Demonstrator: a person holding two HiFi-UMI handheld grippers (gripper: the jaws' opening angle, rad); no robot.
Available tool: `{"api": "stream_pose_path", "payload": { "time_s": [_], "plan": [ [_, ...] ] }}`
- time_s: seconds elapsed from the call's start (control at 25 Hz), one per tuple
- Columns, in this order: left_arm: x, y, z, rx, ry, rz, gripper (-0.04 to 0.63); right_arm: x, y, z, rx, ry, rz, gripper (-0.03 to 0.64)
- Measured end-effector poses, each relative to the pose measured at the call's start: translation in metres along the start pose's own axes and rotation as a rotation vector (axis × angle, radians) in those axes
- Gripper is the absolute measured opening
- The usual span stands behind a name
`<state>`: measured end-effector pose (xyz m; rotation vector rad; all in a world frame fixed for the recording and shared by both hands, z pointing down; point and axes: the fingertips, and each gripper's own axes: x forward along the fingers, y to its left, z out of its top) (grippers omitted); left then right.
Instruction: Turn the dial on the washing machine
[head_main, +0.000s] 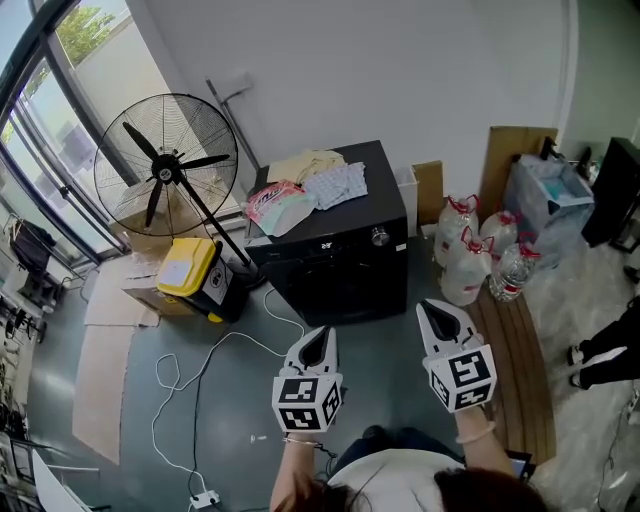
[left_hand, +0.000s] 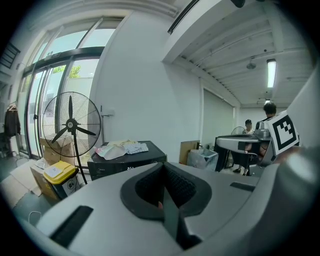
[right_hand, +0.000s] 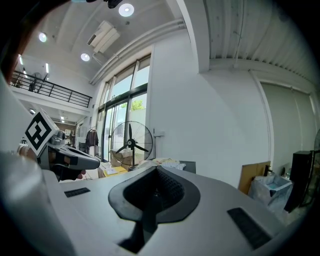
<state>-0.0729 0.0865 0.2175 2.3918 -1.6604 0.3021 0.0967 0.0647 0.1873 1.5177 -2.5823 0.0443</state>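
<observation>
- dial: upper right of washing machine front, well ahead of both grippers
- left gripper: jaws together, empty
- right gripper: jaws together, empty

The person holds both claws out in front of the body, side by side and apart. The left claw points forward, roughly level, its two jaws pressed together with nothing between them. The right claw reaches a little further ahead, its jaws likewise closed and empty. The bare left forearm rises from the head view's lower edge. The right wrist wears a thin band.
</observation>
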Motion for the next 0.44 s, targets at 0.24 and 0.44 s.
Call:
{"api": "stream_pose_path", "payload": {
  "time_s": [0.24, 0.44],
  "plan": [
    [0.0034, -0.0027, 0.0018, 0.009, -0.002, -0.003, 0.017, -0.0018, -0.0047, -0.0001, 0.006, -0.005, -0.008, 0.025],
    [0.0060, -0.0017, 0.0026, 0.008, 0.000, -0.003, 0.017, 0.0000, -0.0046, -0.0010, 0.011, 0.000, -0.007, 0.026]
  ]
}}
